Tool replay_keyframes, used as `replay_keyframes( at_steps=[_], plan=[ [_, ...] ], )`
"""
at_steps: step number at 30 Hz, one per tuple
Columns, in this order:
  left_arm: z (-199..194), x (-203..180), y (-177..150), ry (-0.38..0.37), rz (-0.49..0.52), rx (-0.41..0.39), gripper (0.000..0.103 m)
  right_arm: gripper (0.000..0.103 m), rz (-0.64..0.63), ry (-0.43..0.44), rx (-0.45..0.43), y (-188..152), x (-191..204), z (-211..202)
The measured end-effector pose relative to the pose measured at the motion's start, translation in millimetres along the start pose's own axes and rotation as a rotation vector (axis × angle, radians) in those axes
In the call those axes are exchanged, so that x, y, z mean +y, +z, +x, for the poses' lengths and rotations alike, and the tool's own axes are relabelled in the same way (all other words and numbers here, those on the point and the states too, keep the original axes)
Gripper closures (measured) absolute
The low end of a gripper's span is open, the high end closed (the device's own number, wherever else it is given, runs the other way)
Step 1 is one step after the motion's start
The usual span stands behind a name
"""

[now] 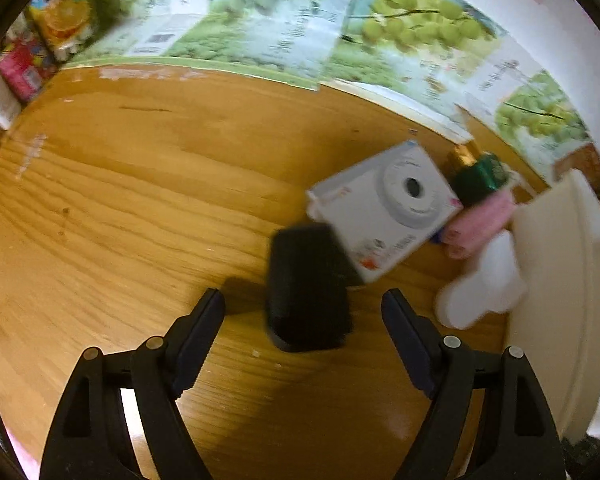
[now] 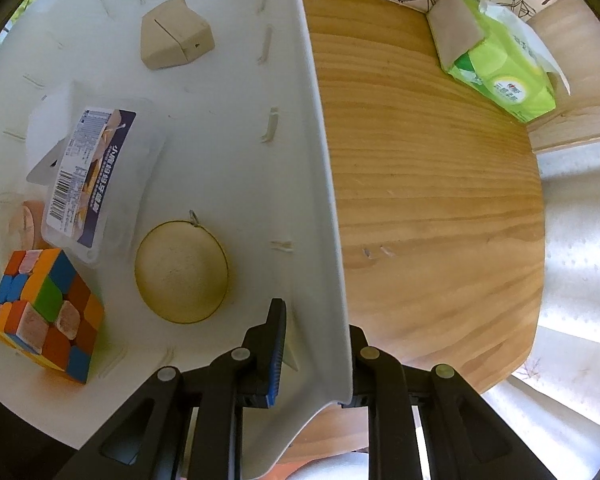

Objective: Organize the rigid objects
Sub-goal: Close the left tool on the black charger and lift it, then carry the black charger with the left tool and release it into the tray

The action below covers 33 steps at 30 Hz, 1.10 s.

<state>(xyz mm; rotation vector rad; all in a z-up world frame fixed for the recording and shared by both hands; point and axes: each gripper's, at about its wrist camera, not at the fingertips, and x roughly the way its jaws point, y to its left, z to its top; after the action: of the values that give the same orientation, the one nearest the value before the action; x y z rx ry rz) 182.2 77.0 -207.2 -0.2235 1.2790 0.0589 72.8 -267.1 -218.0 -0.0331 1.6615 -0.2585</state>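
Observation:
In the left wrist view my left gripper (image 1: 303, 304) is open, with a black box-shaped object (image 1: 307, 286) on the wooden table (image 1: 140, 220) between and just beyond its fingers. A white camera box (image 1: 384, 210) lies behind it, then a green box (image 1: 480, 176) and a pink object (image 1: 480, 220). In the right wrist view my right gripper (image 2: 316, 328) is shut on the wall of a white basket (image 2: 320, 184). Inside lie a colour cube (image 2: 46, 312), a round wooden disc (image 2: 182, 272), a labelled clear box (image 2: 88, 176) and a beige block (image 2: 176, 34).
A white basket edge (image 1: 560, 280) stands at the right of the left wrist view, with a white blurred object (image 1: 484, 284) beside it. Juice cartons (image 1: 64, 12) stand at the back left. A green tissue pack (image 2: 496, 60) lies on the table's far right.

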Motion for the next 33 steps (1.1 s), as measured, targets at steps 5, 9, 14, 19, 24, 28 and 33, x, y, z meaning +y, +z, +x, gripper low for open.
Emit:
replay_keyframes(
  at_steps=[5, 9, 14, 19, 24, 28, 33],
  plan=[
    [3, -1, 0, 0.051, 0.006, -0.011, 0.022, 0.082, 0.004, -0.004, 0.001, 1, 3, 0],
    [2, -2, -1, 0.04, 0.032, -0.024, 0.035, 0.082, 0.004, -0.004, 0.0, 1, 4, 0],
    [1, 1, -1, 0.032, 0.038, -0.026, 0.044, 0.082, 0.008, -0.008, -0.005, -1, 5, -1],
    [0, 7, -3, 0.027, 0.027, -0.01, 0.044, 0.082, 0.008, -0.017, -0.011, -4, 7, -2],
    [-3, 12, -5, 0.015, -0.023, 0.002, 0.044, 0.081, 0.002, -0.013, -0.013, -5, 8, -2],
    [-12, 17, -9, 0.023, -0.038, -0.019, 0.044, 0.081, -0.003, -0.005, -0.014, -6, 7, 0],
    [-28, 21, -17, 0.023, -0.047, -0.051, 0.044, 0.08, -0.029, 0.003, -0.014, -6, 7, 3]
  ],
)
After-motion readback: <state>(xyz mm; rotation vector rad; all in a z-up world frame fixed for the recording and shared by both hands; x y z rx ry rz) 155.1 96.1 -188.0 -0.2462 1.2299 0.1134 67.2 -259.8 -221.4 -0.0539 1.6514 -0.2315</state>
